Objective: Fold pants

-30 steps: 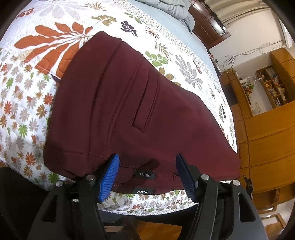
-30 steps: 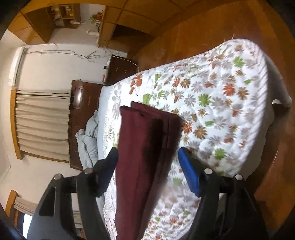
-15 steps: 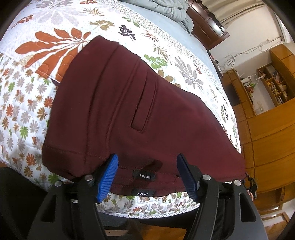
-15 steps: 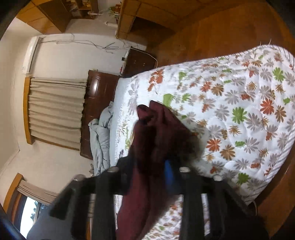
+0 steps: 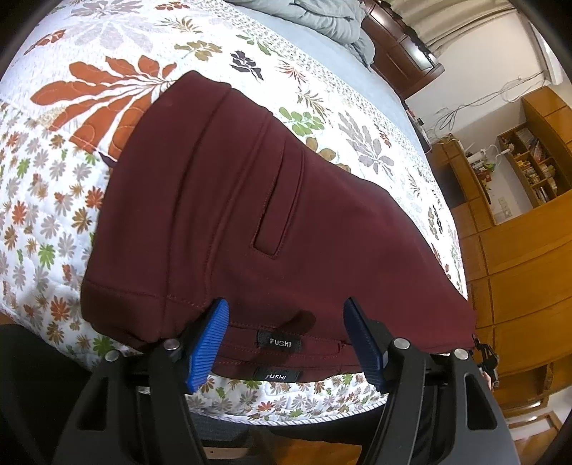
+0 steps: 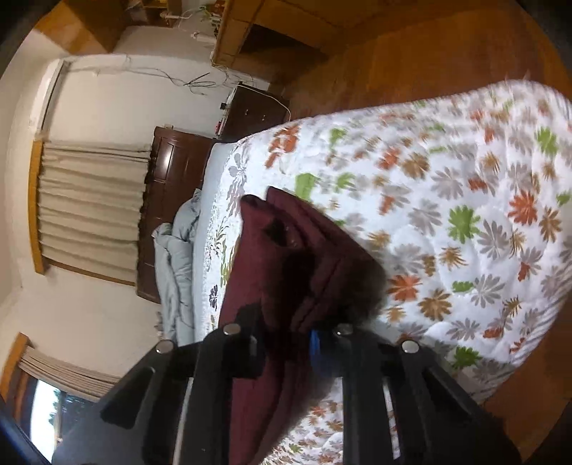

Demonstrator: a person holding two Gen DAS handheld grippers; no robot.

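Maroon pants (image 5: 250, 221) lie folded lengthwise on the floral quilt, waistband with two black FUSHI labels (image 5: 279, 342) at the near bed edge. My left gripper (image 5: 286, 332) is open, its blue pads on either side of the waistband, not closed on it. In the right wrist view my right gripper (image 6: 289, 339) is shut on the leg end of the pants (image 6: 293, 264), and the cloth bunches up between the jaws, lifted a little off the quilt.
The floral quilt (image 5: 53, 200) covers the bed. A grey duvet (image 5: 321, 14) is heaped by the dark headboard (image 6: 168, 186). Wooden cabinets and shelves (image 5: 529, 221) stand past the bed's far side. Wood floor (image 6: 429, 53) surrounds the bed.
My right gripper closed on the leg end of the pants and lifted the cloth, which now bunches. My left gripper stayed open at the waistband, shifting only slightly.
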